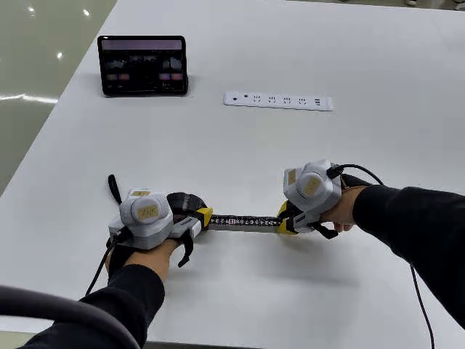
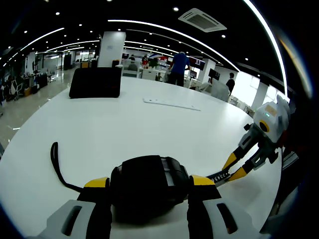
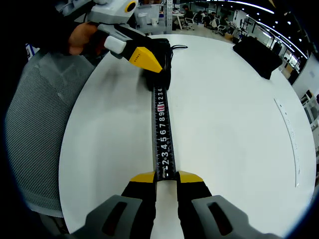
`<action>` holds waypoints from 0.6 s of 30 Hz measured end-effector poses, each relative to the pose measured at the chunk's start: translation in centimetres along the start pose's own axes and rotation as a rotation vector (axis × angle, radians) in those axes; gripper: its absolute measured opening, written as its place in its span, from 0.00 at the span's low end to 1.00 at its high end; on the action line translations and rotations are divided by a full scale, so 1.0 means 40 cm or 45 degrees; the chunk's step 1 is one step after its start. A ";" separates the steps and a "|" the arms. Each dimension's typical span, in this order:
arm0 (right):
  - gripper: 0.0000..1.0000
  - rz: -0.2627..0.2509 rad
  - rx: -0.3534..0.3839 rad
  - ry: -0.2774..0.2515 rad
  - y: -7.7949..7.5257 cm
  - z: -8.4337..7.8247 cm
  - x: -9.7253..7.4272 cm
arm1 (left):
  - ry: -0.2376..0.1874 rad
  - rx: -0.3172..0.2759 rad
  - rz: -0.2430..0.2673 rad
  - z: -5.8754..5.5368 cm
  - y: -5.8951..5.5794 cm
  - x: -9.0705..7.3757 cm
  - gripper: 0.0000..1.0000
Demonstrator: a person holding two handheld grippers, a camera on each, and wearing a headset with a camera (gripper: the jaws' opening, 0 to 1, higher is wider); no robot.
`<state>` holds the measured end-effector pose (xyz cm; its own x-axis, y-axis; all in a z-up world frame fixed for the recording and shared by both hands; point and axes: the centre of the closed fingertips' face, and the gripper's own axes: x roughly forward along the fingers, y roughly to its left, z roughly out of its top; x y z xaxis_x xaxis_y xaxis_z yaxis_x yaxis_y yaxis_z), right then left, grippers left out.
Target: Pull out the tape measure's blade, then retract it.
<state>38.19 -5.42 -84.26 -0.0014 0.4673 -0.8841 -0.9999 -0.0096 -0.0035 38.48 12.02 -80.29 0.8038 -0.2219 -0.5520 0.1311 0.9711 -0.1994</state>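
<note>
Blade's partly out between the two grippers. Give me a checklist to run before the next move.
1. Left gripper shut on the black tape measure case: ok.
2. Right gripper shut on the tip of the black numbered blade: ok.
3. Blade straight and flat along the white table, no kink: ok.
4. White power strip and black tablet well clear of the blade's line: ok.
5. Blade lock on the case: cannot tell.

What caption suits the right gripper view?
Right gripper pinches the extended blade; left gripper holds the tape measure case.
</note>
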 end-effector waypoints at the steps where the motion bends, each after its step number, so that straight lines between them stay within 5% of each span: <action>1: 0.11 0.001 -0.001 -0.001 0.000 0.001 0.001 | 0.000 0.000 0.000 0.001 0.000 0.000 0.57; 18: 0.11 0.003 0.015 -0.022 0.000 0.027 0.014 | 0.000 -0.003 0.000 0.001 -0.001 0.000 0.57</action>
<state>38.19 -4.18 -84.25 -0.0038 0.4826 -0.8759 -1.0000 -0.0004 0.0041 38.50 12.00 -80.25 0.8036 -0.2218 -0.5523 0.1296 0.9709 -0.2013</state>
